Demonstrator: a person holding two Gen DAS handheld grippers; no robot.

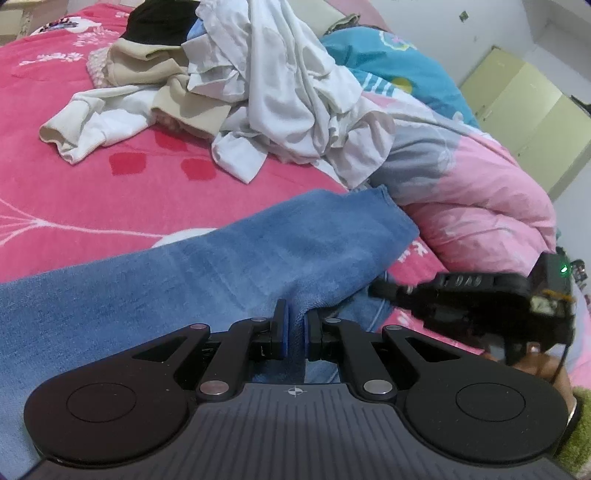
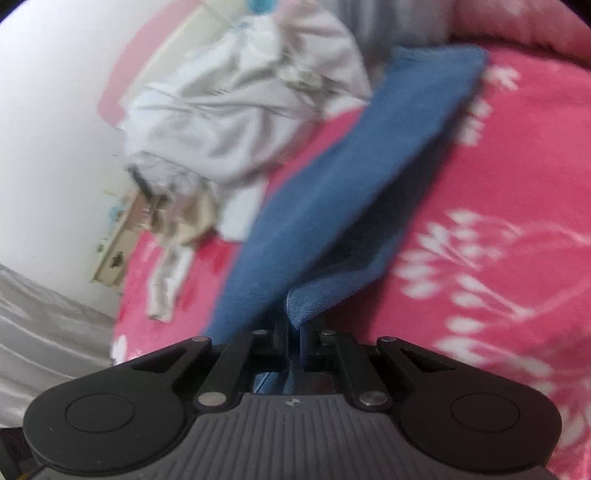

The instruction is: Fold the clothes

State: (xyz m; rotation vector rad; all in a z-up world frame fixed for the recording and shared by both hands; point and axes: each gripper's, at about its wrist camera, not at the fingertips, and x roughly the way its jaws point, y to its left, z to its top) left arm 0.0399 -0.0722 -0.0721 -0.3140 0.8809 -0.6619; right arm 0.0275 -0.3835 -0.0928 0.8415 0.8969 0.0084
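Observation:
A blue towel (image 1: 221,254) lies stretched across the pink bedspread (image 1: 74,192). My left gripper (image 1: 295,325) is shut on a pinched fold of its near edge. The right gripper (image 1: 380,290) shows at the right of the left wrist view, held by a hand, at the towel's other near corner. In the blurred right wrist view the blue towel (image 2: 354,177) runs away from my right gripper (image 2: 293,332), which is shut on a folded corner of it. A heap of white and beige clothes (image 1: 280,92) lies beyond the towel.
A pink and blue quilt (image 1: 461,177) is bunched along the right side of the bed. Pale green cabinet doors (image 1: 517,107) stand by the wall at the right. A black garment (image 1: 159,18) tops the far pile. The clothes heap (image 2: 240,110) borders a white wall (image 2: 55,129).

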